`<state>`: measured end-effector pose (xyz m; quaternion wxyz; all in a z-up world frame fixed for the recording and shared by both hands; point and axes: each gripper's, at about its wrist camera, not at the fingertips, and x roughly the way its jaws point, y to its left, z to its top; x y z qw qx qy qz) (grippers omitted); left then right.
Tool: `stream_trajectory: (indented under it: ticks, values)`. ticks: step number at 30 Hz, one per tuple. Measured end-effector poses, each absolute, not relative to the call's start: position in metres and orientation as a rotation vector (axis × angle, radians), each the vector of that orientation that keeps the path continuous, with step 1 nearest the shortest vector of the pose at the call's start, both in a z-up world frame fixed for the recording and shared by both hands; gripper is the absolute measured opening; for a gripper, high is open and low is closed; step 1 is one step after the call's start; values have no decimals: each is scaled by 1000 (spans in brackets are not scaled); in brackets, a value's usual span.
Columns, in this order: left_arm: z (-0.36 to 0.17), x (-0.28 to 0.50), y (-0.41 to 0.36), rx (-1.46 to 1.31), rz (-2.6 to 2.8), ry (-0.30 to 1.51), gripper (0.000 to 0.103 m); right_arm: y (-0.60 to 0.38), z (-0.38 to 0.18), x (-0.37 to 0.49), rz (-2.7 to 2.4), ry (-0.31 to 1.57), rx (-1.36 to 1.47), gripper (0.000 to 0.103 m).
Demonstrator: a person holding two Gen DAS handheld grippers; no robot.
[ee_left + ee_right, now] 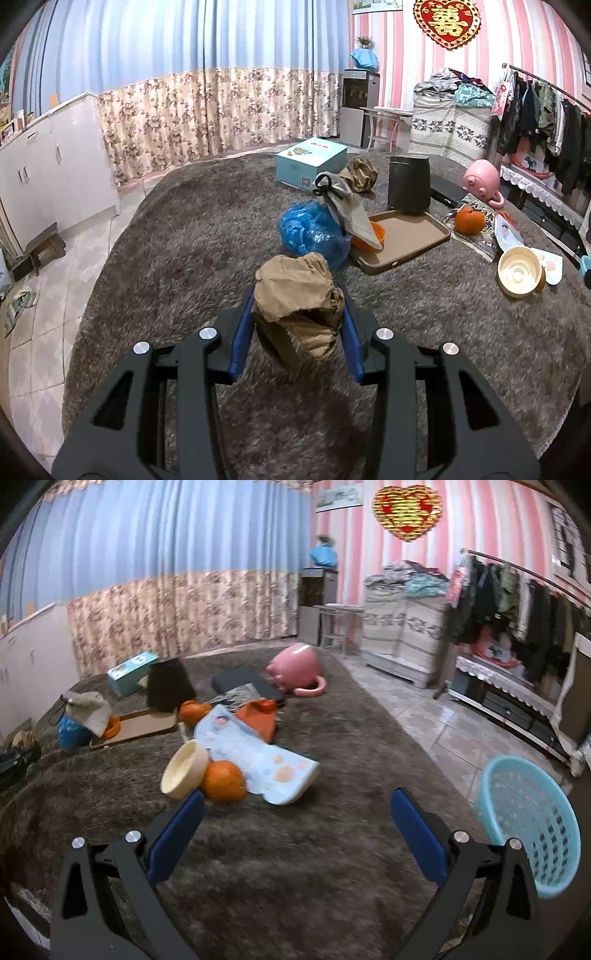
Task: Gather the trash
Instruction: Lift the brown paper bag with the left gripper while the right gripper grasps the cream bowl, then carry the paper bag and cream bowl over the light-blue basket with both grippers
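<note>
While left tongs [297, 325] clamp crumpled paper [297, 295], right tongs [295, 834] agape; blue bag [312, 232] just ahead.

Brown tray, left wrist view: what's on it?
On the brown tray: a dark bin at the far end, orange peel at the near-left corner, partly covered by a grey cloth. What's beneath the cloth isn't visible.

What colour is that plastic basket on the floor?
Light blue basket, clearest in the right wrist view.

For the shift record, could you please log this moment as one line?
left claw: shut on paper wad | right claw: open, holding nothing | basket: beside right claw | rug: littered
</note>
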<state>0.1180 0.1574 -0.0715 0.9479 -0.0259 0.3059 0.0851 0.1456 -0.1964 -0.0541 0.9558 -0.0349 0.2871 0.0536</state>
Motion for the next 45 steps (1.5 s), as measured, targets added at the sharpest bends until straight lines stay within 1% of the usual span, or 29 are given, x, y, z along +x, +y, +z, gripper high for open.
stream_trajectory:
  ticks: [12,17,18,19,23,24,30,37,41,45]
  values:
    - [-69,122,161,-51,166,605,41,-117,-75,195,252,691,-204,98]
    - [-70,122,169,-63,172,611,41,-89,-88,204,243,719,-329,98]
    - [-71,122,171,-65,172,612,41,-86,-90,206,240,724,-353,92]
    - [-71,122,171,-65,172,613,41,-83,-93,207,230,734,-379,83]
    - [-70,124,173,-65,171,618,41,-82,-90,207,215,715,-400,70]
    - [-70,124,173,-64,172,616,41,-83,-88,206,213,707,-402,61]
    - [-62,128,164,-52,158,600,41,-106,-72,203,259,678,-277,61]
    - [-41,139,129,-31,102,555,41,-168,-46,201,302,649,34,61]
    - [-32,149,99,-39,51,543,41,-200,-38,196,275,619,114,61]
    - [-27,162,63,-35,-5,534,41,-235,-29,185,199,578,129,61]
